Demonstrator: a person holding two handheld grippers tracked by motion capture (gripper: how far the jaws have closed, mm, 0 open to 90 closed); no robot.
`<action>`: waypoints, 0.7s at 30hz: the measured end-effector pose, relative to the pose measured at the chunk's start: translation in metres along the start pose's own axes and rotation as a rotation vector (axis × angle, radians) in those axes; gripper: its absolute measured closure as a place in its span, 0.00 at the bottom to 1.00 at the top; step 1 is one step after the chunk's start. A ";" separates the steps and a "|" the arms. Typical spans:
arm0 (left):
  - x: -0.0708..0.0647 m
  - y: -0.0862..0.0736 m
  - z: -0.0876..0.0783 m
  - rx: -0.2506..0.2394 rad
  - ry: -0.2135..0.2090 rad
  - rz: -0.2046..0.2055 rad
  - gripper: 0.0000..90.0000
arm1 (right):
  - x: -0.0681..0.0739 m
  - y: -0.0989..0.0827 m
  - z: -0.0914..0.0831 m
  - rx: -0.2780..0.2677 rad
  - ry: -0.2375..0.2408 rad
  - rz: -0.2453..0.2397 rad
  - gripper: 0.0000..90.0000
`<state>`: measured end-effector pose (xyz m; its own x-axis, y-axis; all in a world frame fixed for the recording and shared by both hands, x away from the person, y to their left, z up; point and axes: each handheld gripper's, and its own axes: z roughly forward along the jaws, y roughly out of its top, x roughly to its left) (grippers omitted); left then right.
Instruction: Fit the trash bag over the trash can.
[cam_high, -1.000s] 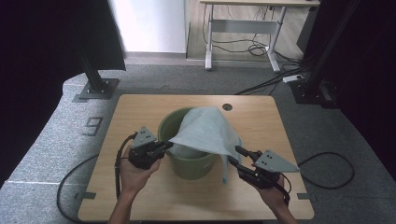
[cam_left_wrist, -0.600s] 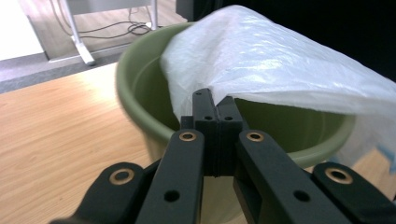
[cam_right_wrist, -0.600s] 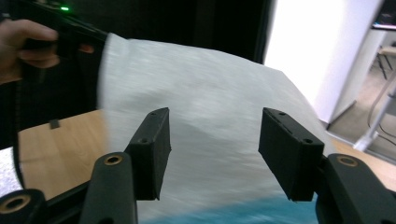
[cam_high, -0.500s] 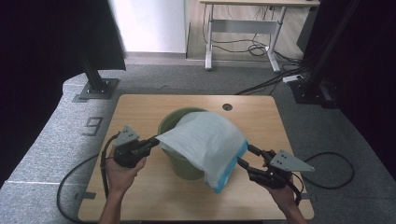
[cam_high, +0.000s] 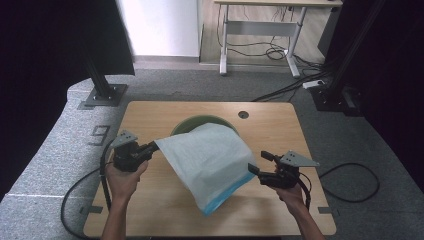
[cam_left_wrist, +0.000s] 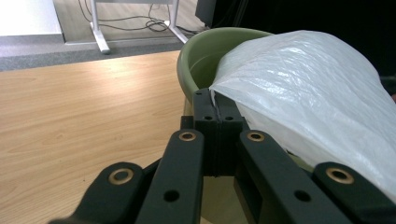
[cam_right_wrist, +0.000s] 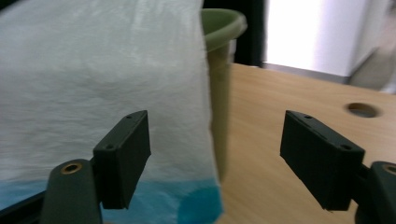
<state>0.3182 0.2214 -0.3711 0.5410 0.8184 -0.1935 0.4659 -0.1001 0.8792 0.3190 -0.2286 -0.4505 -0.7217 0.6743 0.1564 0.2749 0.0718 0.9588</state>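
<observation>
A white plastic bag (cam_high: 210, 160) with a blue band along its lower edge drapes over the front of a green bin (cam_high: 200, 121) and hangs down toward the table's near edge. My left gripper (cam_high: 153, 147) is shut on the bag's left corner; in the left gripper view the jaws (cam_left_wrist: 215, 100) pinch the thin edge of the bag (cam_left_wrist: 303, 93) beside the bin (cam_left_wrist: 205, 51). My right gripper (cam_high: 258, 162) stands open at the bag's right edge, its jaws having just been opening. In the right gripper view (cam_right_wrist: 219, 154) the bag (cam_right_wrist: 102, 70) hangs partly between the pads, untouched.
The wooden table (cam_high: 165, 210) has a round hole (cam_high: 243, 114) at the back right. Cables trail from both grippers off the table's sides. Black stand bases (cam_high: 102, 95) and a white desk frame (cam_high: 260, 35) are on the floor beyond.
The bag has been drawn forward and down off the bin's top. My left hand shifted left with its corner. The right gripper let go of the bag and sank lower.
</observation>
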 end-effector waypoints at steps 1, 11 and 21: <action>0.000 0.000 0.001 0.001 -0.002 -0.001 0.99 | 0.002 -0.002 0.001 0.000 0.029 0.004 0.32; -0.011 0.004 0.010 0.007 -0.040 0.022 0.99 | 0.007 0.003 -0.009 -0.020 0.056 -0.023 0.98; -0.032 0.016 0.042 0.049 -0.091 0.071 0.98 | -0.005 0.041 -0.048 -0.127 -0.039 -0.016 0.98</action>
<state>0.3375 0.1696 -0.3686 0.6337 0.7541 -0.1724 0.4568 -0.1850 0.8701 0.3035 -0.2650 -0.4004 -0.6995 0.7020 0.1339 0.1789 -0.0095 0.9838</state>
